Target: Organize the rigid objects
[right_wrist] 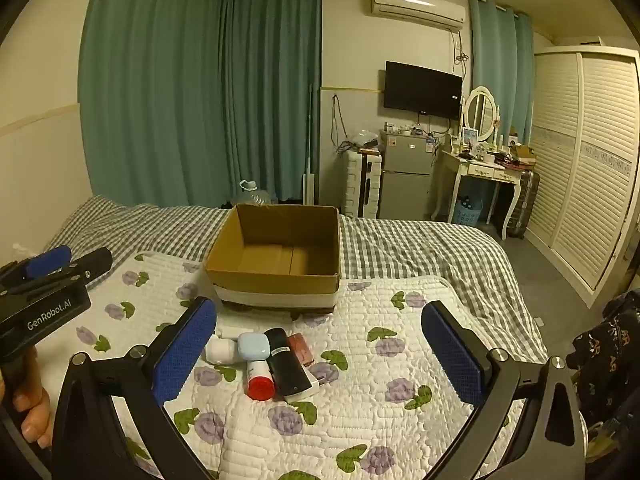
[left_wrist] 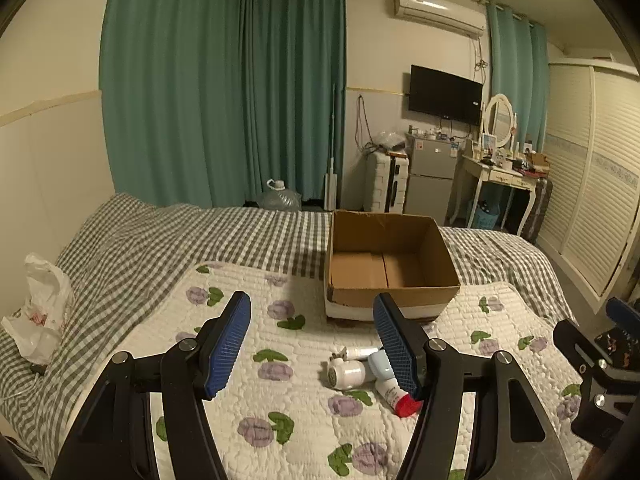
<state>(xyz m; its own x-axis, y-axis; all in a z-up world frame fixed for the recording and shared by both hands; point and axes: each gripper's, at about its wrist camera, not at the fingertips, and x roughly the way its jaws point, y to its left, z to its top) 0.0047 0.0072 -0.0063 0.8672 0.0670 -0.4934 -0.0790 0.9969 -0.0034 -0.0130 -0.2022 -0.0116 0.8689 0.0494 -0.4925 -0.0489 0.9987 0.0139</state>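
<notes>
While both tools gape empty, bare quilt surrounds the clutter below the box.

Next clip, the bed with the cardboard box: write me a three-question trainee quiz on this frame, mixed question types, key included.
1. True or false: the cardboard box already holds an item.
2. Which lies nearest the right gripper? A) red-capped bottle B) plastic bag C) water jug
3. Fill in: the pile of small items lies on the ______ quilt.

Key: 1 false; 2 A; 3 floral. Both the right gripper and the left gripper are open and hold nothing.
</notes>
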